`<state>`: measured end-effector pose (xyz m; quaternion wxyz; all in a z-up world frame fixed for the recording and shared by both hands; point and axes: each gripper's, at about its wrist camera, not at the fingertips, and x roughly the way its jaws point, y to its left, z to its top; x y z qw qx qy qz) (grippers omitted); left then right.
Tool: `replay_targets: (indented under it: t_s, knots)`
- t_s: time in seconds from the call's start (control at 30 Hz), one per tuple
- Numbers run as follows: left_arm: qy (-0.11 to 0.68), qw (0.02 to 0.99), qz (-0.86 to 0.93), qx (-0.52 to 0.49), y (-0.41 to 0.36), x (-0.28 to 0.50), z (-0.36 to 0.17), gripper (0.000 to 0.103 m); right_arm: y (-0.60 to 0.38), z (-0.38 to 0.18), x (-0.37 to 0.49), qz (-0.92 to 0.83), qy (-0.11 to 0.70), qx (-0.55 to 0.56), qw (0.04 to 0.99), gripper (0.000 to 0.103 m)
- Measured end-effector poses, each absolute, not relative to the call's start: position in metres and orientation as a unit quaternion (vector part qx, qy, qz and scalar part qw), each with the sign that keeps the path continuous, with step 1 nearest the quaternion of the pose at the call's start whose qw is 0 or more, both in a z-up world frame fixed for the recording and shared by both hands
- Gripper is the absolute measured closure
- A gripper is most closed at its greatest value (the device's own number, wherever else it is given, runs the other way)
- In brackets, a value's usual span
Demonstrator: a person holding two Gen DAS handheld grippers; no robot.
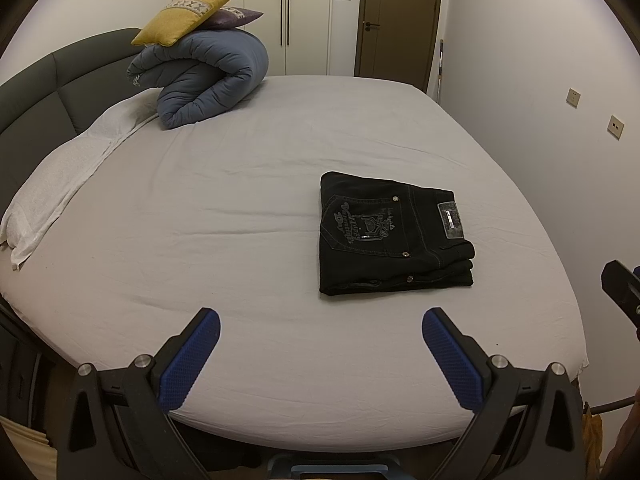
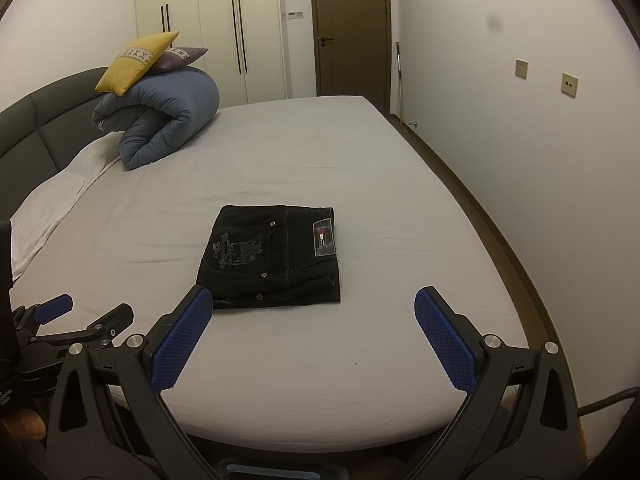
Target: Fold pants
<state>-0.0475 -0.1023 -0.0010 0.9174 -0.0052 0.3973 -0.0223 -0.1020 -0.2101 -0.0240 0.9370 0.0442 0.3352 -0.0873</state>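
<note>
Denim pants (image 2: 272, 258): black, folded into a flat rectangle, embroidered pocket up, mid-bed
Bed (image 2: 280, 160): smooth grey sheet
Left hand-held gripper (image 1: 320, 336): released, empty
Right hand-held gripper (image 2: 314, 314): released, empty
Far end: rolled blue quilt (image 2: 160, 120), yellow cushion (image 2: 136, 62)

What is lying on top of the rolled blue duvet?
On the rolled blue duvet a yellow cushion rests tilted, partly covering a purple cushion behind it. How much of the purple one is hidden cannot be told.
</note>
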Motion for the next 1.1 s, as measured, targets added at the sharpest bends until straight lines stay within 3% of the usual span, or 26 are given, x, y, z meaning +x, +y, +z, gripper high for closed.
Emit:
replay_targets:
  t_s: [1.1]
  knots:
    - [0.397,0.918,-0.021,-0.006,-0.1034,-0.0490,-0.0007,0.000,-0.2075,-0.0232,-0.0991,-0.082,0.336,0.042,0.937,0.000]
